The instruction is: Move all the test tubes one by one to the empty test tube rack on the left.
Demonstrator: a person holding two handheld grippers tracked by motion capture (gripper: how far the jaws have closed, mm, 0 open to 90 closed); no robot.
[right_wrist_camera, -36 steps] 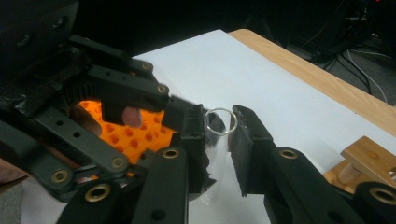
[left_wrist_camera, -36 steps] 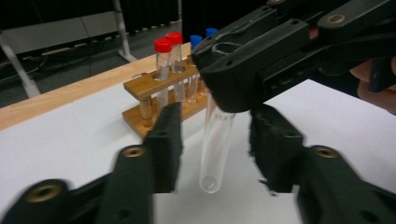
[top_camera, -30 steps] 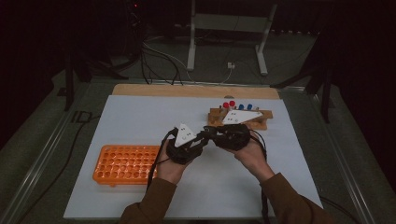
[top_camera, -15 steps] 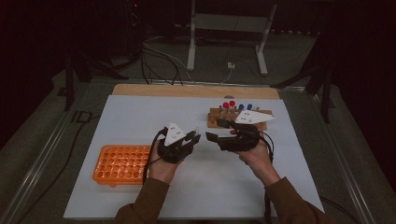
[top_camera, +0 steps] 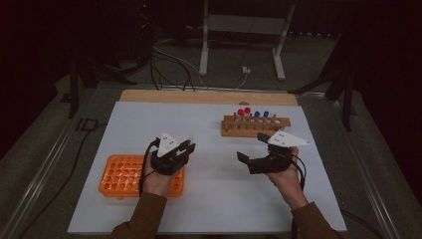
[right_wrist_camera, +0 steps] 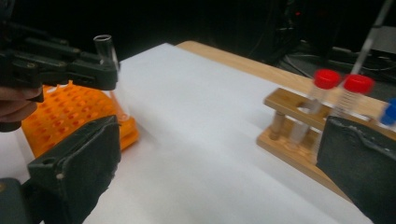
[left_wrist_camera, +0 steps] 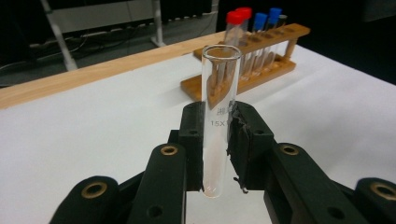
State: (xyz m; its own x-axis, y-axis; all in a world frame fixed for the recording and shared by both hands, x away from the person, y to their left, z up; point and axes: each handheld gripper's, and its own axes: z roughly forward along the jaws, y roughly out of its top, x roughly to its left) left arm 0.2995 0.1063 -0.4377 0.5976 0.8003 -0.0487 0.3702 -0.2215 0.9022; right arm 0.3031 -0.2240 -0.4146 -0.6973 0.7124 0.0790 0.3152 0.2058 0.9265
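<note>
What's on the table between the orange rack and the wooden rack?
Nothing: between the orange rack and the wooden rack, the white table is bare in the high view.

The middle of the white counter (top_camera: 214,199) lies bare from its near edge to its far edge, an open lane between the two hands. Toward the near left corner the orange tube rack (top_camera: 119,175) blocks low passage, with the left tool (top_camera: 185,148) just above its right end, gripping an upright glass test tube (left_wrist_camera: 218,116). Near the far right corner the wooden rack (top_camera: 255,126), with capped tubes (top_camera: 244,112) rising from it, stands just beyond the wide-open right tool (top_camera: 254,155).
</note>
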